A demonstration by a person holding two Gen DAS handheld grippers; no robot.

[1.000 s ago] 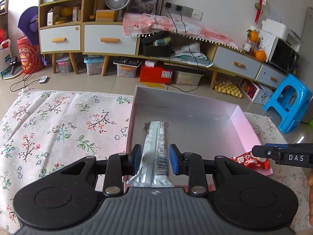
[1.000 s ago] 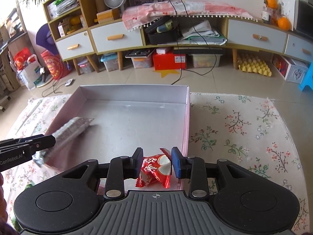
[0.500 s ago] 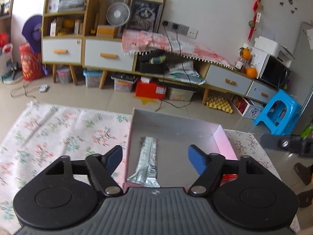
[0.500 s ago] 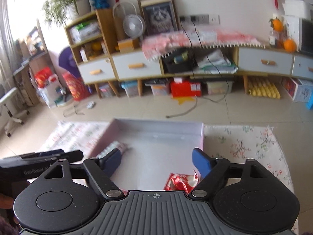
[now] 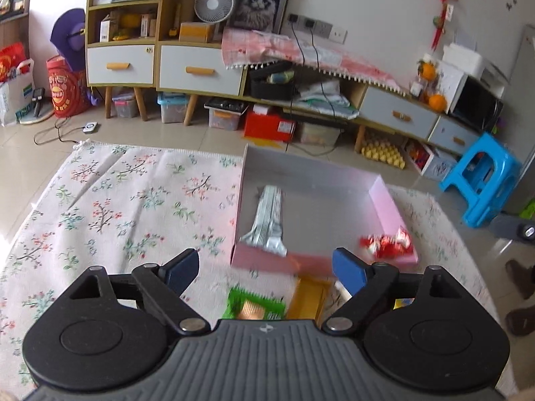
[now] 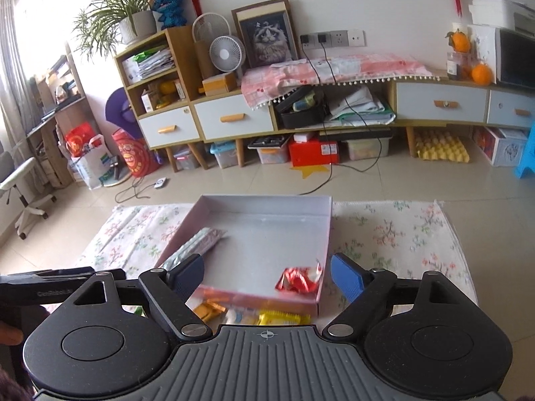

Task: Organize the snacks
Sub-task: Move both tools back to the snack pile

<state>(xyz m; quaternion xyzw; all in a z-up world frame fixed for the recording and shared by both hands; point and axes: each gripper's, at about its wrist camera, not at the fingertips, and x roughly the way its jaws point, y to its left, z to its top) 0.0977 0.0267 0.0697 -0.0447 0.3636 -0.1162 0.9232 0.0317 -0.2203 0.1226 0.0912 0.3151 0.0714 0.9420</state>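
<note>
Two snacks already lay in pink box [image 5: 384,197]: silver bar [image 5: 269,220] by left wall, red packet [image 6: 299,279] in near right corner. Left gripper [image 5: 265,269] and right gripper [image 6: 267,275] both gaped wide, empty. Risked knocking box's near wall while reaching for crowded packets [image 6: 281,317] just outside.

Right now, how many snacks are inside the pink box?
2. The silver bar lies along the box's left side, and the red packet sits in its near right corner. More snacks lie outside, in front of the pink box, partly hidden.
</note>
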